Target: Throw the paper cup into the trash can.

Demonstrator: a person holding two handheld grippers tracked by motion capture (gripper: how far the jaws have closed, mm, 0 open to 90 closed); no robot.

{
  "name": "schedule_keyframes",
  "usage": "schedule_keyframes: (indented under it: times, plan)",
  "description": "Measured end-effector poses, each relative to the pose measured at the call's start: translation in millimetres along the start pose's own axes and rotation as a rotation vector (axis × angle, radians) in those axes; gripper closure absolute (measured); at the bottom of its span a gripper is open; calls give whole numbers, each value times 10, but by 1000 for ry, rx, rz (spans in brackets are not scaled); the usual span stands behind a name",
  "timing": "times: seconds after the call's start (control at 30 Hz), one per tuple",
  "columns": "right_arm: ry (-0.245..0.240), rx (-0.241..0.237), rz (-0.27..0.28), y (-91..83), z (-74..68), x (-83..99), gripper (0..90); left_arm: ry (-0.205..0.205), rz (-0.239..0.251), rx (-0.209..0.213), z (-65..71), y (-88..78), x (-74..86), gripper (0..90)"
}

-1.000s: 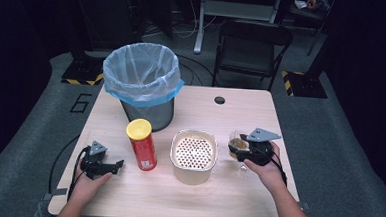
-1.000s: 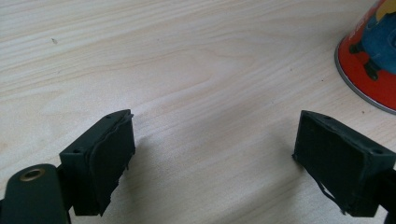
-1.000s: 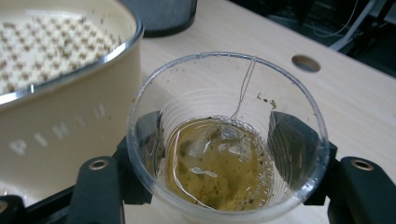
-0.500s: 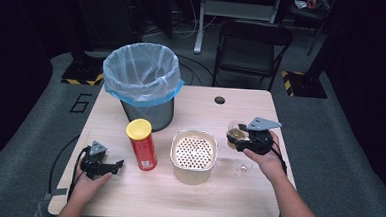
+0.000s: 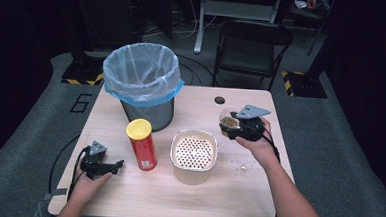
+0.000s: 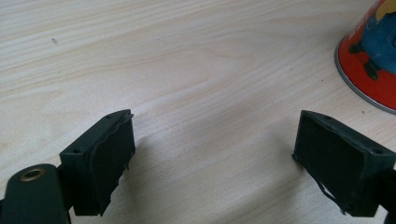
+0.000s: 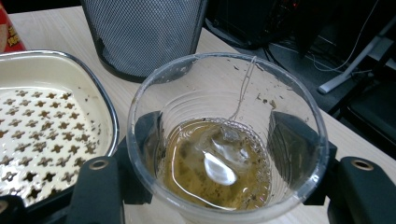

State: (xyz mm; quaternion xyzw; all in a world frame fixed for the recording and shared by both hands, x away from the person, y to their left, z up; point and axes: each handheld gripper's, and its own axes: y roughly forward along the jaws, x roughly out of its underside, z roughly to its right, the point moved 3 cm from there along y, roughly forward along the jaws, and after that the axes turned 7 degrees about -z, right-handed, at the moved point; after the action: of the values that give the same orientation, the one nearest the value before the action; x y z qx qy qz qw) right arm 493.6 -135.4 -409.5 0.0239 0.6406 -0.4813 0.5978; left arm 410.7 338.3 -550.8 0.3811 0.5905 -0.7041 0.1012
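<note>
In the high view, a clear plastic cup (image 5: 229, 121) holding brownish liquid is clamped between the jaws of the right gripper (image 5: 236, 128), which is held above the right part of the table (image 5: 226, 190), just beside the white perforated container (image 5: 193, 156). The left gripper (image 5: 109, 167) is rested on the table near its front left corner, with its jaws apart and nothing between them; a red can with a yellow lid (image 5: 141, 144) is seen upright just to its right. A mesh bin lined with a pale blue bag (image 5: 141, 83) is placed at the back of the light wooden tabletop, and a small dark round spot (image 5: 219, 100) is seen near the far edge. Wet marks (image 5: 241, 167) are seen on the wood by the right forearm. A grey carpeted floor, a black chair (image 5: 252, 46) and cables are seen beyond the table.

In the left gripper view, the two black jaws are shown spread wide over bare pale wood, and the base of the red can (image 6: 373, 60) is seen at the upper right, apart from them.

In the right gripper view, the cup (image 7: 224, 140) is gripped on both sides by the jaw pads (image 7: 289, 144); ice and dark specks are seen in the amber liquid. The perforated container (image 7: 46, 126) is placed just to the left, the mesh bin (image 7: 144, 32) behind it, and a corner of the red can (image 7: 9, 35) at the far left.
</note>
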Motion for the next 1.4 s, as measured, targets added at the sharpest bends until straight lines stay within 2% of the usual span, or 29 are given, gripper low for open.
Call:
schedule_keyframes:
  times: [0.2,0.23,0.4,0.63,0.67,0.7,0.8,0.93,1.0,1.03,1.07,1.13,1.27,1.4]
  plan:
    - [-11,-11,-2,78,-28,-57,360,0,0,0,0,0,0,119]
    - [-33,-8,2,108,-39,-82,360,-1,0,0,1,0,0,119]
    - [-73,1,8,141,-59,-128,362,0,0,0,0,0,0,119]
    - [-202,63,70,174,-100,-213,363,-1,0,0,1,0,0,119]
    - [-202,63,70,174,-100,-213,363,-1,0,0,1,0,0,119]
    - [-241,83,75,180,-114,-231,363,-1,1,0,1,0,0,119]
    - [-296,111,77,194,-150,-246,363,0,0,0,0,0,0,119]
    - [-394,145,70,196,-244,-262,363,-1,1,0,1,0,0,119]
    - [-406,148,73,194,-268,-268,363,0,0,0,0,0,0,119]
    - [-438,155,73,187,-314,-279,364,0,0,0,0,0,0,119]
    - [-438,155,73,187,-314,-279,364,0,0,0,0,0,0,119]
    - [-470,162,74,192,-369,-294,364,0,0,0,0,0,0,119]
    - [-497,177,76,198,-392,-309,365,0,0,0,0,0,0,119]
    - [-545,207,70,209,-418,-319,365,0,0,0,0,0,0,119]
